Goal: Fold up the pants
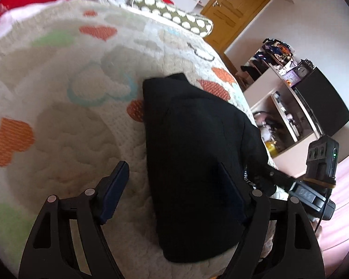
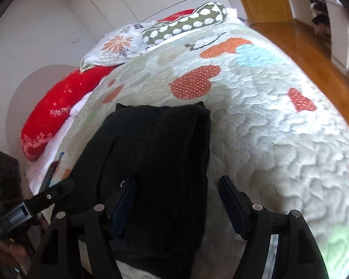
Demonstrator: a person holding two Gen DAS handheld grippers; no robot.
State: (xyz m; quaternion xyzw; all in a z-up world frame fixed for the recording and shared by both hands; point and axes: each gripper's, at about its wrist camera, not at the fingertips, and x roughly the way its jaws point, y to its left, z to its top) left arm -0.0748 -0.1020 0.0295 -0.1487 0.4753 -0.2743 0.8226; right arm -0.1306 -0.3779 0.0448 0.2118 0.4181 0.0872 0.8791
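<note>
Black pants (image 1: 197, 162) lie folded in thick flat pile on bed quilt (image 1: 69, 121) with orange hearts, near bed's edge. Left tongs (image 1: 172, 183) wide open, nothing held; one finger over bare quilt, other over pants. Right tongs (image 2: 176, 197) wide open too, empty, above pants' near end. Red pillow (image 2: 58, 107), flower pillow (image 2: 118, 44), dotted pillow (image 2: 186, 25) at far end of bed. Wooden door (image 1: 235, 7) beyond.
</note>
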